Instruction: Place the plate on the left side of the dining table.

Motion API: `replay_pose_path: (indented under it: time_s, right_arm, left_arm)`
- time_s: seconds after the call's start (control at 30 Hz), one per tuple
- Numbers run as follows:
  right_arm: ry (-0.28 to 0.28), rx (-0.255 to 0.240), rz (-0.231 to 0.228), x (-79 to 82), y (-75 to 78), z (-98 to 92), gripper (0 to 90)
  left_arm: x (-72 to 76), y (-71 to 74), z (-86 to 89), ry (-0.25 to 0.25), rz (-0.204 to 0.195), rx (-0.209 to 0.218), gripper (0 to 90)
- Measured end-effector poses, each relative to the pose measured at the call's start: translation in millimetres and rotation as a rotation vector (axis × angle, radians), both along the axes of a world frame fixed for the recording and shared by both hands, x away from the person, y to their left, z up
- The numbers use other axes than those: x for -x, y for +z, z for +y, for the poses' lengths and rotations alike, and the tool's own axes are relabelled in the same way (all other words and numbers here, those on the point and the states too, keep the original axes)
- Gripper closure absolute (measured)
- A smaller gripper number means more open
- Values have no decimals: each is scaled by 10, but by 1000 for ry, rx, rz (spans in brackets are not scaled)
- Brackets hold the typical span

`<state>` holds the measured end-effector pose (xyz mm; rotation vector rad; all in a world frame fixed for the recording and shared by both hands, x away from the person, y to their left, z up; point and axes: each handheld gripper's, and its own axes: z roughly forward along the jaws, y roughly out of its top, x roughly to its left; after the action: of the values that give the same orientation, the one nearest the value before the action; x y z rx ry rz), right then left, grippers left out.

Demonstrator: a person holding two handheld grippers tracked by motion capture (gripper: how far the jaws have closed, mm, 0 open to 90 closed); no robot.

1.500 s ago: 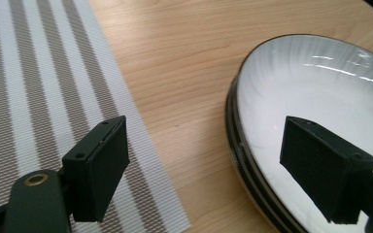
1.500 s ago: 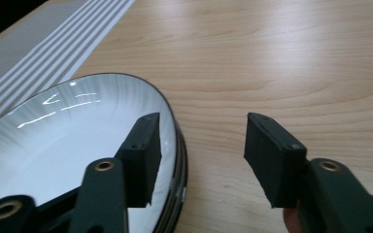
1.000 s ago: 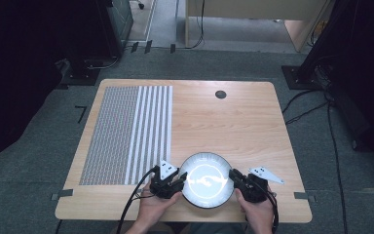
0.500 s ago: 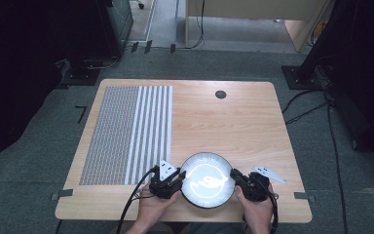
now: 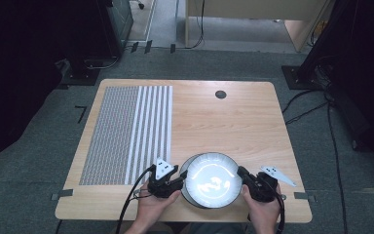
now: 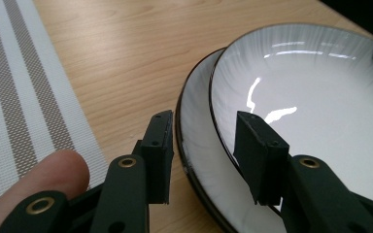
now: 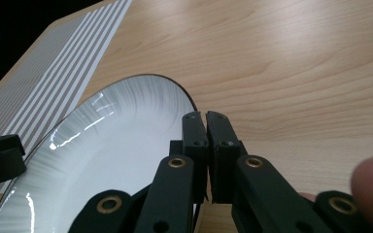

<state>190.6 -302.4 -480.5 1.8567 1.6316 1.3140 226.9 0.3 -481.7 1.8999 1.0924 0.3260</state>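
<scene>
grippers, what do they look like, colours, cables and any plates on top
Both the left gripper and right gripper are black, with flat rectangular fingers on linkage arms with brass-coloured rivets. Each carries a grey three-cornered plate on top and trails a black cable. No sleeves visible.

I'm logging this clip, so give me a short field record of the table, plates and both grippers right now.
surface: light wooden table
mat: grey-and-white striped placemat, table's left
plates: two stacked white dark-rimmed plates, upper, lower, near edge
left gripper: open, fingers straddling upper plate's rim
right gripper: fingers pressed together at the plate's right rim; whether they pinch it, unclear
</scene>
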Motion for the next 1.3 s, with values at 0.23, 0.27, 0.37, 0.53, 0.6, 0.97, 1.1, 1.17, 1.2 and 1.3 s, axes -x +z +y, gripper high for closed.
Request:
replay_pose_path:
  time_s: [0.23, 0.27, 0.37, 0.53, 0.6, 0.97, 1.1, 1.17, 1.2, 1.3]
  right_arm:
    - [5, 5, -11, 62, 19, -10, 888]
    - [8, 5, -6, 83, 6, -2, 885]
    - [4, -4, -10, 105, -3, -2, 882]
    - [-1, -21, 6, 119, -20, -11, 823]
    - [-8, -26, 20, 128, -27, -18, 787]
    - [1, -118, 192, 193, -79, 53, 708]
    - [16, -147, 192, 182, -117, 97, 706]
    - [4, -174, 191, 187, -127, 89, 726]
    - [0, -201, 200, 190, -130, 70, 746]
    - [-12, -328, 233, 185, -170, -21, 793]
  left_arm:
    - [30, -9, -131, -51, 25, -8, 603]
    - [21, -30, -157, -54, 36, -24, 604]
    - [-11, -92, -206, -74, 73, -47, 616]
    - [-13, -122, -261, -82, 87, -58, 623]
    - [-28, -122, -250, -85, 97, -48, 627]
    - [-39, -127, -257, -88, 103, -46, 618]
    - [-45, -123, -258, -87, 115, -37, 610]
    - [-46, -121, -259, -81, 120, -33, 609]
    - [-47, -122, -260, -79, 122, -31, 609]
    - [-37, -129, -257, -70, 111, -34, 634]
